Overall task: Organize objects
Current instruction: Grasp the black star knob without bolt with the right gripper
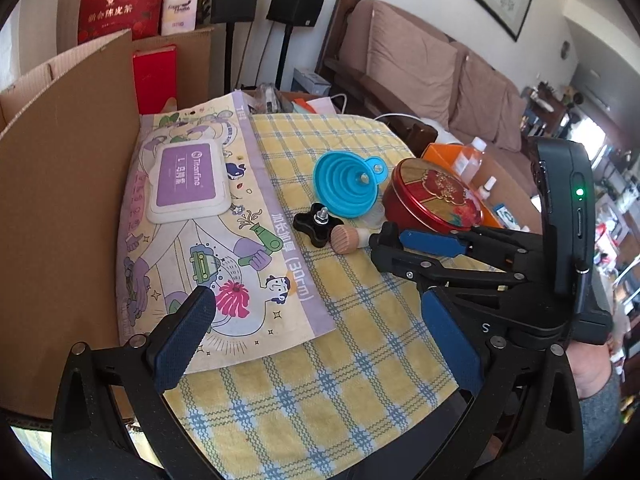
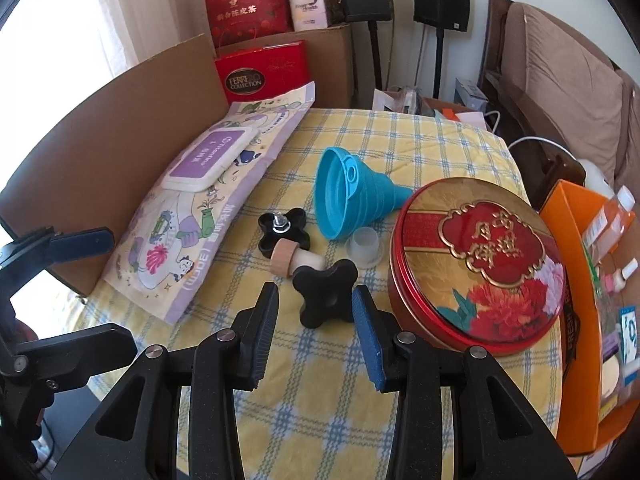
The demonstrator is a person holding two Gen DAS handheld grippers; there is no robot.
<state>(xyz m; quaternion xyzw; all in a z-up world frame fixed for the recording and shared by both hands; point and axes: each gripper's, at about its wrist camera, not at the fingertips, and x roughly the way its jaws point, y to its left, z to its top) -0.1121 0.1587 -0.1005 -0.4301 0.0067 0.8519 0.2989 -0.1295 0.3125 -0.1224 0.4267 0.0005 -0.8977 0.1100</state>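
Note:
A black star knob lies on the checked cloth between the fingertips of my right gripper. The jaws stand narrowed, with a gap on the knob's left side. Just beyond it lie a cork stopper, a second black knob with a bolt, a clear cap and a blue funnel. A red and gold round tin sits to the right. My left gripper hangs wide open over the cloth, holding nothing. In its view the right gripper hides the near knob.
A wet wipes pack lies along a cardboard wall on the left. An orange box with bottles stands right of the tin. Behind the table are red gift bags, speaker stands and a sofa.

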